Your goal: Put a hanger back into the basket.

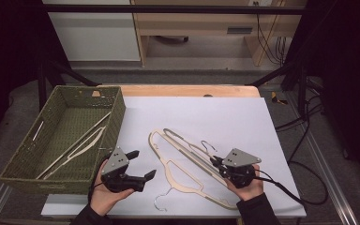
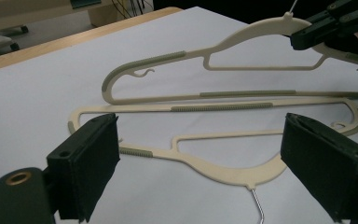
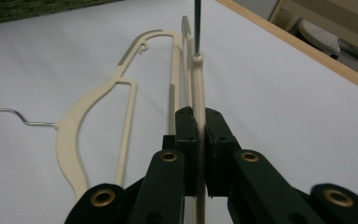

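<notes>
Two cream hangers lie on the white sheet [image 1: 225,112]. My right gripper [image 1: 215,161] [image 3: 199,125] is shut on one hanger [image 1: 180,139] [image 3: 198,79] near its wire hook [image 3: 197,23], holding that part on edge. The other hanger [image 1: 183,183] [image 2: 223,170] [image 3: 74,126] lies flat beside it, its hook [image 1: 161,199] toward the front edge. My left gripper [image 1: 142,164] [image 2: 209,163] stands open just left of the flat hanger, nothing between its pads [image 2: 93,161]. In the left gripper view the held hanger [image 2: 261,28] rises toward the right gripper [image 2: 335,23].
A green woven basket [image 1: 117,117] stands at the table's left with a third cream hanger [image 1: 82,143] lying in it. The wooden table edge [image 1: 183,90] runs along the back. Cables trail off the right side of the table [image 1: 304,187].
</notes>
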Motion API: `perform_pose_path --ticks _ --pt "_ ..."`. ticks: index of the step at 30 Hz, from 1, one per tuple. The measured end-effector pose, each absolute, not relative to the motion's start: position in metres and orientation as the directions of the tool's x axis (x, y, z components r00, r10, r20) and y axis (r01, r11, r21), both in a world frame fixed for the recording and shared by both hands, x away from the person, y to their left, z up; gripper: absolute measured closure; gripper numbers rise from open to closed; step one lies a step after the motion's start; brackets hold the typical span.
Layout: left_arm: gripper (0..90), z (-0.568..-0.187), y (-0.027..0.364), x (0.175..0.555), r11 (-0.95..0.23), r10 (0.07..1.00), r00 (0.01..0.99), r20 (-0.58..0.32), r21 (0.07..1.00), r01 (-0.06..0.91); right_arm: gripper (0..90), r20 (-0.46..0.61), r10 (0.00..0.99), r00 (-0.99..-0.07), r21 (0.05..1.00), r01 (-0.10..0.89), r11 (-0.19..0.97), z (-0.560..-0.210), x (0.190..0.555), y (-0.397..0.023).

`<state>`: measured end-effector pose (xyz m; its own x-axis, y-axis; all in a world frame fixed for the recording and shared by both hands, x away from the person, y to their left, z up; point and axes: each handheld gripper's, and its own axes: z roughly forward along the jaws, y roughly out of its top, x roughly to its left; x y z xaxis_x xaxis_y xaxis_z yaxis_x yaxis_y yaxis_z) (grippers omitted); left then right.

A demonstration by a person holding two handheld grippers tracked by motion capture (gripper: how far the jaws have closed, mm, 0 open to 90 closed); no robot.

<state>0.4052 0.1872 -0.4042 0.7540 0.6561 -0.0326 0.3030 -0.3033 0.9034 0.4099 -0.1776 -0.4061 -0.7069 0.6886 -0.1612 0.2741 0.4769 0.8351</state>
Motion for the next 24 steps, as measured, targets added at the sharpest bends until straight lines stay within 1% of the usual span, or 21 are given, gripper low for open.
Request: perform_pose_path --ticks 4,8,13,18,24 --pt "12.5 -0.404 0.189 0.406 -0.299 0.658 0.752 -0.032 0.906 0.300 86.6 -0.126 0.699 -0.704 0.845 0.293 0.448 -0.402 0.412 -0.187" --pt "12.6 -0.402 0.189 0.407 -0.304 0.652 0.757 -0.030 0.905 0.298 86.6 -0.096 0.684 -0.723 0.863 0.282 0.419 -0.397 0.409 -0.187" --pt "13.1 -0.400 0.187 0.407 -0.312 0.642 0.766 -0.028 0.903 0.295 86.6 -0.065 0.637 -0.768 0.877 0.261 0.404 -0.391 0.406 -0.178" --pt "13.9 -0.395 0.183 0.404 -0.335 0.620 0.784 -0.005 0.902 0.271 86.6 -0.026 0.565 -0.825 0.887 0.242 0.394 -0.388 0.402 -0.160" --pt "15.9 -0.391 0.174 0.403 -0.362 0.590 0.807 0.000 0.894 0.264 86.6 -0.009 0.501 -0.866 0.884 0.227 0.409 -0.386 0.399 -0.141"
